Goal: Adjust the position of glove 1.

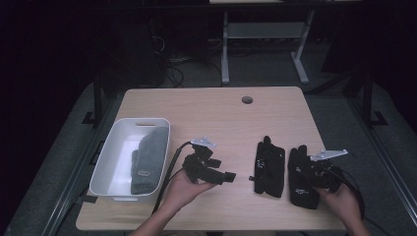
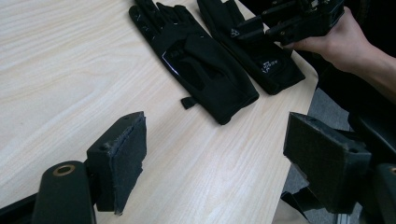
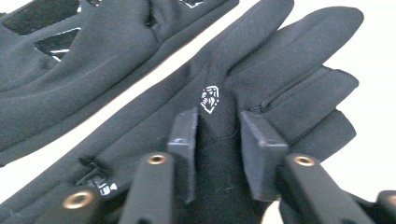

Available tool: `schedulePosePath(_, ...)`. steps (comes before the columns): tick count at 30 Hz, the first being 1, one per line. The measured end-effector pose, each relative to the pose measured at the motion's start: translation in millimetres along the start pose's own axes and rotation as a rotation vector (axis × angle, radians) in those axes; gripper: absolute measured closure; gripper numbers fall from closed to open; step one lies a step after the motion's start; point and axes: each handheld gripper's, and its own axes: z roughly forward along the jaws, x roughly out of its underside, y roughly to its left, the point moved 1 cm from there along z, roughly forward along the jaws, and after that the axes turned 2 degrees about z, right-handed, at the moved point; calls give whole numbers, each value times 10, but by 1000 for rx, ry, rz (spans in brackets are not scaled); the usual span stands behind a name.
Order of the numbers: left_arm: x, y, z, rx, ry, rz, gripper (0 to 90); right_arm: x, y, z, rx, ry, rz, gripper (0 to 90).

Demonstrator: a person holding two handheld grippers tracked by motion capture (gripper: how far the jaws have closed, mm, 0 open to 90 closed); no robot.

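- Black right-hand glove (image 1: 301, 176) lies flat near the table's (image 1: 211, 108) right front edge, fingers pointing away from the person, long axis front to back.
- Right gripper (image 3: 218, 140) pinches a fold of its back, jaws clamped on fabric.
- Second black glove (image 1: 269, 167) lies parallel, just beside it.
- Left gripper (image 1: 230, 177) hovers farther off, jaws apart, holding nothing.

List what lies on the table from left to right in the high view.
White bin holding a grey mitten → left gripper → first black glove → second black glove, with the right gripper on it.
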Motion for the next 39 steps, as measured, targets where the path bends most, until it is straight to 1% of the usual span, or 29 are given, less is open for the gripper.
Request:
schedulePosePath(1, 3, -2, 4, 0, -1, -2, 210, -1, 8, -2, -3, 2, -3, 717)
schedulePosePath(3, 6, -1, 10, -1, 1, -1, 210, -3, 19, -2, -7, 1, 1, 750)
schedulePosePath(5, 8, -2, 15, 0, 5, -1, 210, -5, 19, -9, -12, 5, 23, 767)
schedulePosePath(6, 8, -2, 16, 0, 6, -1, 210, -8, 8, -11, -14, 1, 26, 769)
schedulePosePath(7, 8, -1, 13, -1, 7, 1, 210, -16, 5, -30, -12, 8, 43, 769)
schedulePosePath(8, 7, 2, 8, -2, 4, 0, 210, -28, -12, -54, -13, -5, 44, 770)
schedulePosePath(9, 6, 6, 0, -2, 4, -3, 210, -41, -11, -92, -13, -13, 65, 770)
schedulePosePath(11, 3, 12, -12, -4, 0, -1, 210, -86, -23, -166, -18, -39, 73, 769)
schedulePosePath(12, 3, 12, -15, -2, -2, -1, 210, -116, -10, -198, -13, -44, 73, 769)
schedulePosePath(15, 6, 4, -20, -1, -4, 0, 209, -241, 70, -257, -10, -61, 49, 769)
schedulePosePath(16, 9, 1, -20, 0, -5, 0, 210, -274, 93, -266, -14, -63, 50, 768)
schedulePosePath(19, 19, 5, -31, -3, 1, 8, 209, -402, 183, -286, -30, -83, 47, 768)
schedulePosePath(20, 21, 4, -37, -2, -3, 0, 210, -446, 209, -293, -37, -90, 52, 767)
schedulePosePath(21, 23, 10, -46, -2, -7, -1, 209, -489, 239, -301, -46, -91, 60, 767)
schedulePosePath(23, 25, 19, -62, -5, -7, -1, 209, -570, 287, -309, -63, -107, 60, 766)
schedulePosePath(26, 32, 27, -80, -7, -9, -1, 210, -682, 363, -277, -78, -118, 65, 764)
schedulePosePath(27, 34, 28, -83, -7, -11, -4, 209, -730, 397, -246, -91, -122, 68, 764)
schedulePosePath(29, 38, 34, -91, -8, -13, -2, 210, -776, 438, -197, -101, -123, 76, 764)
schedulePosePath(31, 44, 39, -97, -7, -12, -5, 210, -818, 485, -131, -102, -118, 73, 763)
schedulePosePath(37, 74, 70, -117, -12, -7, -10, 209, -867, 549, 63, -104, -101, 108, 759)
schedulePosePath(39, 83, 83, -121, -13, -8, -13, 210, -857, 553, 103, -95, -92, 108, 755)
